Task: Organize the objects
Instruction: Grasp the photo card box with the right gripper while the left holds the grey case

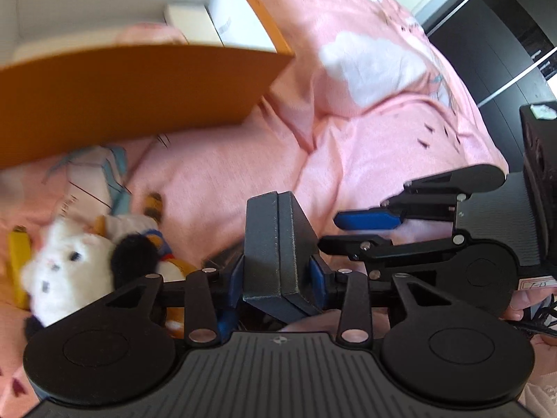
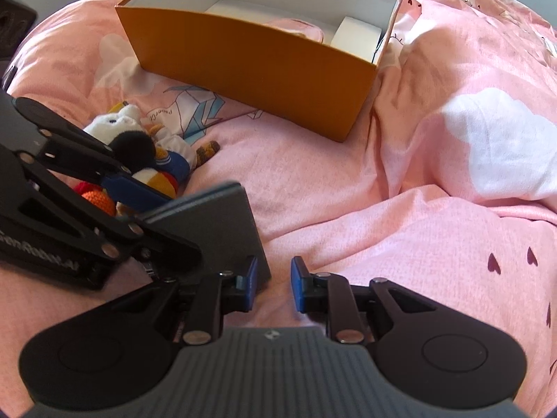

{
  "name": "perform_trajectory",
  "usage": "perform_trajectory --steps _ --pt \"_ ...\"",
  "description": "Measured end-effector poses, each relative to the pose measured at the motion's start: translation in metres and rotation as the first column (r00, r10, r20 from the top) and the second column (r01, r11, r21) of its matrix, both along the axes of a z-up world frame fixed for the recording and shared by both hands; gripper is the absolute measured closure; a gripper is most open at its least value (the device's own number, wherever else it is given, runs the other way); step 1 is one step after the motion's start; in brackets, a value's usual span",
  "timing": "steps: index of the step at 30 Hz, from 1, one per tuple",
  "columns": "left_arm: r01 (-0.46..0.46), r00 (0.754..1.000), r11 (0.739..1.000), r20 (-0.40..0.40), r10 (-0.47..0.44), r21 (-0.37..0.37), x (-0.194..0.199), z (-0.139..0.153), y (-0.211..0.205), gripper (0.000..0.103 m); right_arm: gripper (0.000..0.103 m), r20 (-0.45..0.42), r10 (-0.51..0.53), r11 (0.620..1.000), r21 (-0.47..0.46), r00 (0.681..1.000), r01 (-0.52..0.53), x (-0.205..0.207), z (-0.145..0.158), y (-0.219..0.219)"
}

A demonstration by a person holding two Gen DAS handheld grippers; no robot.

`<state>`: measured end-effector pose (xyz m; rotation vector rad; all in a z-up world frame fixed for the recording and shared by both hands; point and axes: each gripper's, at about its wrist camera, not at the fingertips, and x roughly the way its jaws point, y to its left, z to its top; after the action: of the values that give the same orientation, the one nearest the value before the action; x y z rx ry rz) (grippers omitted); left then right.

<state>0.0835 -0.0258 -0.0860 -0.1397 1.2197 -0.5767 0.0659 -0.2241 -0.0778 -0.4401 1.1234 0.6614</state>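
Note:
My left gripper (image 1: 278, 271) is shut on a dark grey box (image 1: 278, 250) and holds it above the pink bedspread; it also shows in the right wrist view (image 2: 216, 223). My right gripper (image 2: 274, 284) is open and empty, just right of that box. An orange open box (image 2: 264, 62) with white walls stands ahead, holding a white box (image 2: 355, 36) and a pink item (image 2: 296, 28). Plush toys (image 2: 146, 146) lie left of the grey box; the white plush cat shows in the left wrist view (image 1: 66, 264).
The pink bedspread (image 2: 383, 181) has folds and white cloud prints. A dark cabinet (image 1: 504, 52) stands beyond the bed's edge at the right of the left wrist view. A yellow item (image 1: 17, 257) lies by the plush cat.

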Motion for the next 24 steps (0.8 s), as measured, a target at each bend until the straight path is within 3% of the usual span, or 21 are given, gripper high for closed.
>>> perform_trajectory --steps 7,9,12,21,24 --pt "-0.104 0.991 0.991 0.095 0.097 0.081 0.005 0.019 0.025 0.062 0.079 -0.058 -0.021 0.998 0.051 0.998 0.024 0.01 0.003 0.004" --pt "-0.121 0.99 0.991 0.083 0.116 0.06 0.006 0.02 0.032 0.062 0.077 -0.093 -0.03 0.997 0.067 0.995 0.037 0.013 0.001 0.006" --pt "-0.132 0.988 0.99 0.094 0.126 0.059 0.004 0.023 0.036 0.062 0.065 -0.161 -0.037 0.994 0.097 0.986 0.053 0.018 -0.005 0.012" --pt "-0.143 0.986 0.989 0.088 0.139 0.039 0.003 0.021 0.044 0.062 0.065 -0.341 -0.075 0.992 0.072 0.937 0.106 0.039 -0.045 0.024" --pt "-0.143 0.986 0.989 0.088 0.139 0.037 0.003 0.021 0.044 0.062 0.058 -0.378 -0.072 0.992 0.065 0.923 0.104 0.042 -0.057 0.029"
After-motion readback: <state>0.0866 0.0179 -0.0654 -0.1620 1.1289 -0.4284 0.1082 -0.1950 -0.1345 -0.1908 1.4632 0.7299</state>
